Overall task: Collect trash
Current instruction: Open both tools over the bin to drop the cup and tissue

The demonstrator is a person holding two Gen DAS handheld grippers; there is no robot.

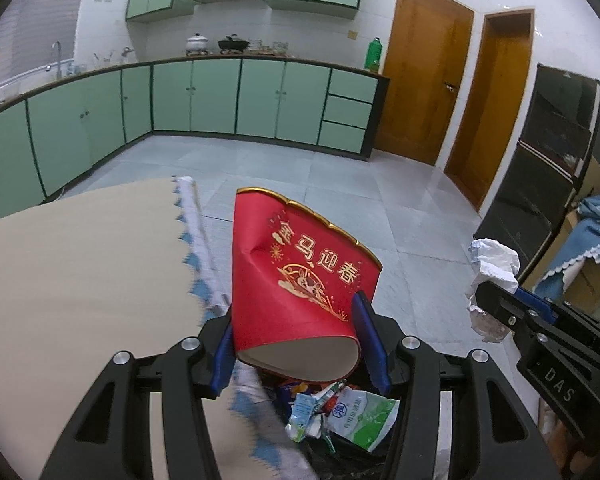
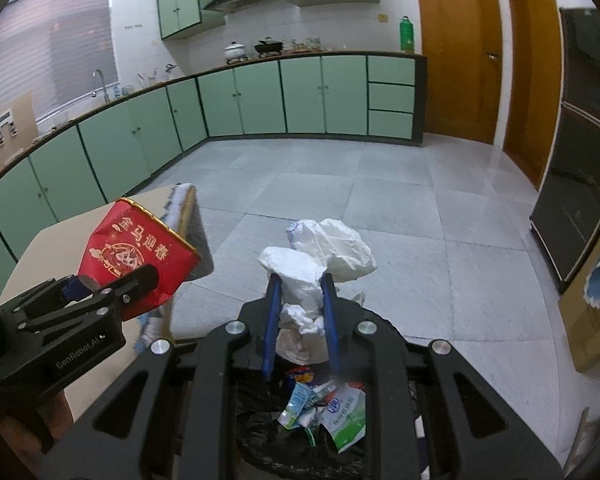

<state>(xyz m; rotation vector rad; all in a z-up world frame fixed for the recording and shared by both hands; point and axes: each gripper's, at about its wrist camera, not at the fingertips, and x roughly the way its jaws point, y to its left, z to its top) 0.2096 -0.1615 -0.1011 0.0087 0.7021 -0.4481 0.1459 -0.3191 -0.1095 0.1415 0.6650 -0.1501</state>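
My left gripper is shut on a dented red paper cup with gold print, gripped near its base between the blue pads. The same cup appears at the left of the right wrist view. My right gripper is shut on crumpled white paper, which also shows at the right of the left wrist view as a white wad. Below both grippers sits a black-lined trash bin holding milk cartons and a green-and-white pouch.
A beige table with a blue-trimmed cloth edge lies to the left of the bin. Green kitchen cabinets line the far wall. Wooden doors and a dark cabinet stand to the right. Grey floor tiles spread ahead.
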